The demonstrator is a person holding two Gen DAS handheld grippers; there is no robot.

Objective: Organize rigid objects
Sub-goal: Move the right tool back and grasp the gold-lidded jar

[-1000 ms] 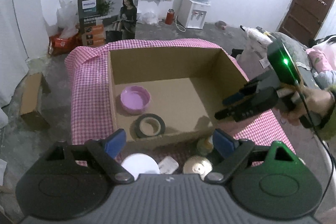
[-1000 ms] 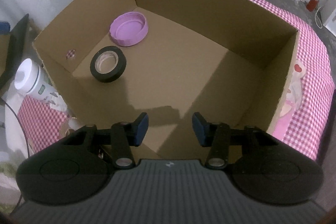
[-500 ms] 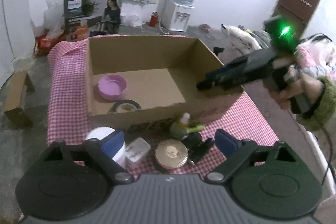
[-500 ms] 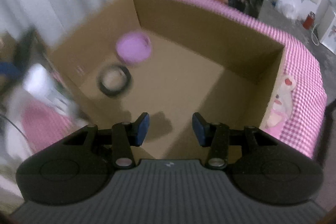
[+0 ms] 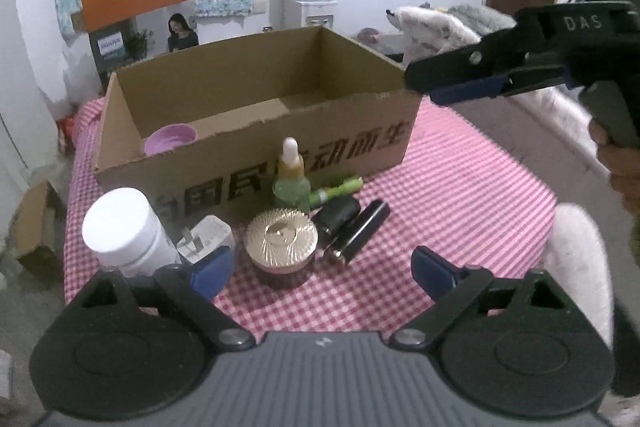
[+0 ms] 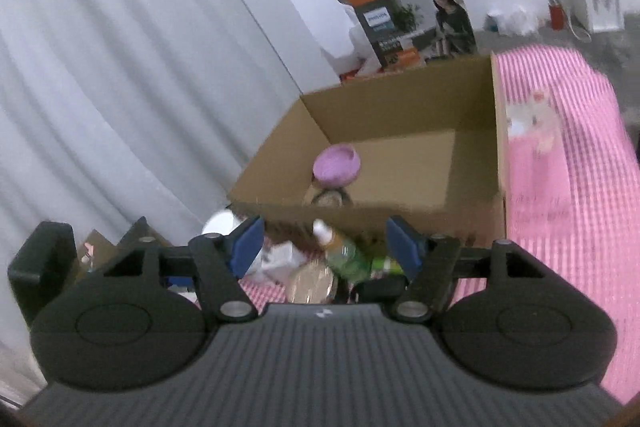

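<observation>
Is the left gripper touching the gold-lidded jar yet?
Apart. The left wrist view shows the left gripper open, tablecloth visible between its fingers and the gold-lidded jar; nothing sits between the pads.

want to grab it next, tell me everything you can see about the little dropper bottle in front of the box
The dropper bottle stands upright on the checked tablecloth, close in front of the cardboard box wall. It has a white rubber bulb on top, a gold-looking collar below it, and a clear green body that looks like glass or plastic. A green tube lies right behind it and a gold-lidded jar sits just in front; whether either touches it is unclear. No gripper holds it. In the right wrist view it is blurred.
</observation>
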